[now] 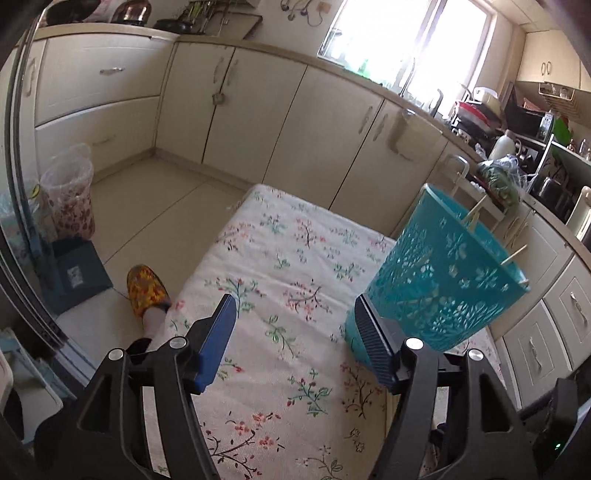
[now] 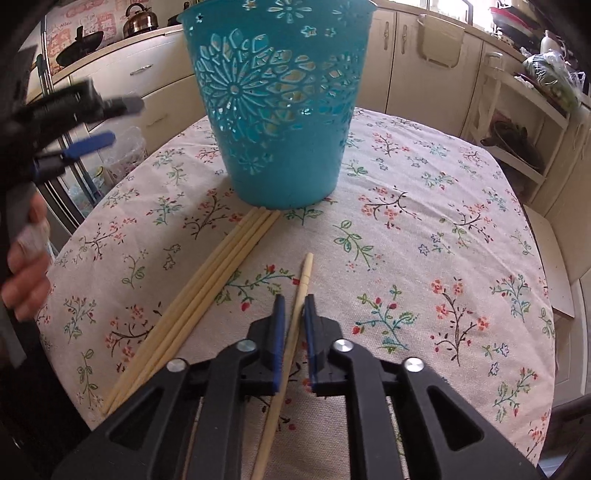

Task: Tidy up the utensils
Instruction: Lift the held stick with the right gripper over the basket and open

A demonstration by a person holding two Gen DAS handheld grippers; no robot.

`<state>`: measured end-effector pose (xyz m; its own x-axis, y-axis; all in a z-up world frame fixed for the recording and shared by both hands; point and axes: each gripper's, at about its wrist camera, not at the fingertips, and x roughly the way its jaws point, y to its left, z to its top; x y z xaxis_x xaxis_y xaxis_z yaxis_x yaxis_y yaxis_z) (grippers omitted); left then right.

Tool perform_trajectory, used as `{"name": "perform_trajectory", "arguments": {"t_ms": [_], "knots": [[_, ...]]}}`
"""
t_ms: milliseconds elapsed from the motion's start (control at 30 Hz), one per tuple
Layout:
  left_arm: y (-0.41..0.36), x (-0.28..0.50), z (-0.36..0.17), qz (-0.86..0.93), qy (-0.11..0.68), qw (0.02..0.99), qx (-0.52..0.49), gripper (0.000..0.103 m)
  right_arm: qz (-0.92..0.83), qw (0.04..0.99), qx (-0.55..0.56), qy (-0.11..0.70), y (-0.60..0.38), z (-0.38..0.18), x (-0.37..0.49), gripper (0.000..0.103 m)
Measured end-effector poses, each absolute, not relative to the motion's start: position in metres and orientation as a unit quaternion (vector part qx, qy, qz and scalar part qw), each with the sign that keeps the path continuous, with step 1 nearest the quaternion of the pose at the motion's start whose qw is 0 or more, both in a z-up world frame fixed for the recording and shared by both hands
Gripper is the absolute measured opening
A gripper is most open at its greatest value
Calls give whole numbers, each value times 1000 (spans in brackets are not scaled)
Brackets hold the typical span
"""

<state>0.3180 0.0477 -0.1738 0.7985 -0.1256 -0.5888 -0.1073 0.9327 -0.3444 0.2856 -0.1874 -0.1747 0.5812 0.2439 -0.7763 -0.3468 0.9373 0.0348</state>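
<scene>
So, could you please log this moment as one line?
left gripper: open, idle | right gripper: shut on chopstick | basket: upright | four chopsticks: on table

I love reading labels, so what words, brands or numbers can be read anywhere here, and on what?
None can be read.
Red marks on the wall panel behind the kettle: too blurred.
Label on the dark box on the floor: too small.
Basket, chopsticks and cloth: patterns only, no text.
</scene>
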Motion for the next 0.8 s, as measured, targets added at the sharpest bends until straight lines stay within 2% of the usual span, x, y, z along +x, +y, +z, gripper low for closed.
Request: {"name": "perform_trajectory", "arguments": {"t_ms": [167,333,633,800], "knots": [[39,321,-202,-7,350,920,-174,65,183,883,31,432,-213,-171,282,6],[40,322,-204,-7,351,918,-183,70,239,880,141,387,-238,-140,266,6],[32,326,-202,-14,358,918,-171,71,313,892,234,228,-245,-29,268,6],[35,326,-203,-17,356,917,-180,71,286,915,248,139,-225,22,319,6]]}}
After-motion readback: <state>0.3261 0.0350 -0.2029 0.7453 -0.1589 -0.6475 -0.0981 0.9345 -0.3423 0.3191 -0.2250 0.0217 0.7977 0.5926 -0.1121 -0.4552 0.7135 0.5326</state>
